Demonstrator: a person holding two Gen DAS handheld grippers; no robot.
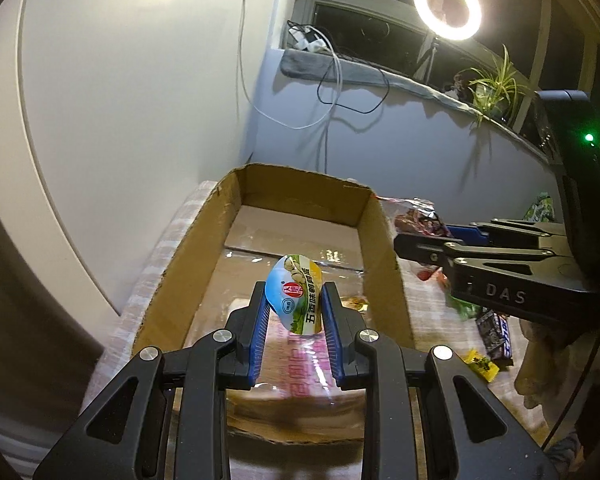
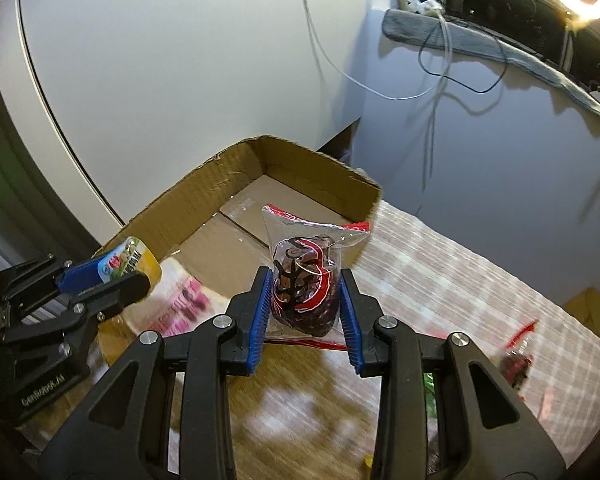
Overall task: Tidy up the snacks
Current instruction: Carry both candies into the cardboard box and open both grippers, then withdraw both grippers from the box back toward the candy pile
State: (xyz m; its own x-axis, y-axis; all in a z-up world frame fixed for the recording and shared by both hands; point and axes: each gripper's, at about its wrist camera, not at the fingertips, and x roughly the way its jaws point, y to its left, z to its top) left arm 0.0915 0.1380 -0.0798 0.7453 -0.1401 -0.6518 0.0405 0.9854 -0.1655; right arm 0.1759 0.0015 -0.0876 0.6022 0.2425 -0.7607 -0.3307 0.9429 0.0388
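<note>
My left gripper (image 1: 294, 304) is shut on a small blue, green and yellow snack packet (image 1: 296, 292), held over the open cardboard box (image 1: 384, 240). The same gripper (image 2: 112, 276) shows at the left of the right wrist view with its packet (image 2: 130, 262). My right gripper (image 2: 305, 300) is shut on a clear red-printed bag of dark snacks (image 2: 304, 280), just outside the box's (image 2: 332, 178) near right corner. In the left wrist view the right gripper (image 1: 428, 236) reaches in from the right with that bag (image 1: 418, 218). A pink-printed packet (image 1: 296, 364) lies flat in the box.
Loose snacks lie on the checked cloth (image 2: 452, 272) right of the box: a yellow packet (image 1: 480, 364), a dark bar (image 1: 496, 332), a red packet (image 2: 516, 360). A ring light (image 1: 446, 6), cables and a plant (image 1: 490, 84) stand by the window sill. A white wall is behind the box.
</note>
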